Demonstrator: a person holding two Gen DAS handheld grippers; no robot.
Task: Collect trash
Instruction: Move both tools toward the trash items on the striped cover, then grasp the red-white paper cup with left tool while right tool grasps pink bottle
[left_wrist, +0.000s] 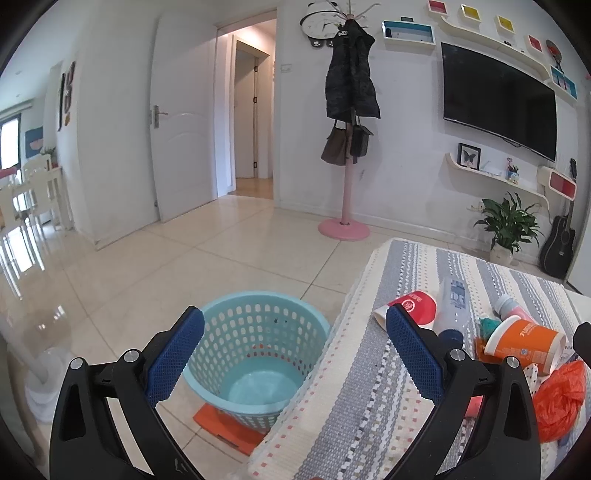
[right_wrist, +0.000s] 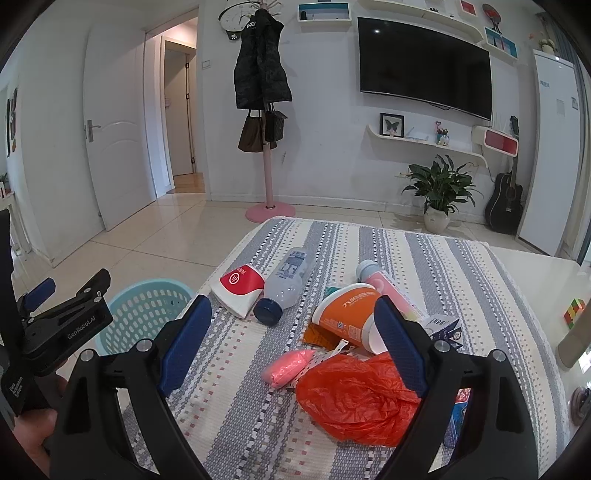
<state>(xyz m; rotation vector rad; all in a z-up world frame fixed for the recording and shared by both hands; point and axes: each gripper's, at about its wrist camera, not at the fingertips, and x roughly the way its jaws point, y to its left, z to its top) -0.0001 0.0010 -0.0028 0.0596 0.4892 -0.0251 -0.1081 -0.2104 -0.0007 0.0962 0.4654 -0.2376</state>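
Trash lies on the striped tablecloth (right_wrist: 424, 258): a red-and-white tube (right_wrist: 238, 286), a clear bottle with a blue cap (right_wrist: 288, 282), an orange cup (right_wrist: 347, 314), a pink-and-white bottle (right_wrist: 384, 284), a pink packet (right_wrist: 288, 367) and a crumpled orange plastic bag (right_wrist: 362, 398). A light blue basket (left_wrist: 255, 350) stands on the floor left of the table. My left gripper (left_wrist: 295, 321) is open and empty above the basket and the table edge. My right gripper (right_wrist: 291, 312) is open and empty above the trash pile. The left gripper also shows in the right wrist view (right_wrist: 62, 314).
An orange flat board (left_wrist: 229, 428) lies under the basket. A colourful cube (right_wrist: 574, 312) sits at the table's right edge. A pink coat stand (right_wrist: 269, 184), a potted plant (right_wrist: 439, 195) and a guitar (right_wrist: 504, 203) stand by the far wall.
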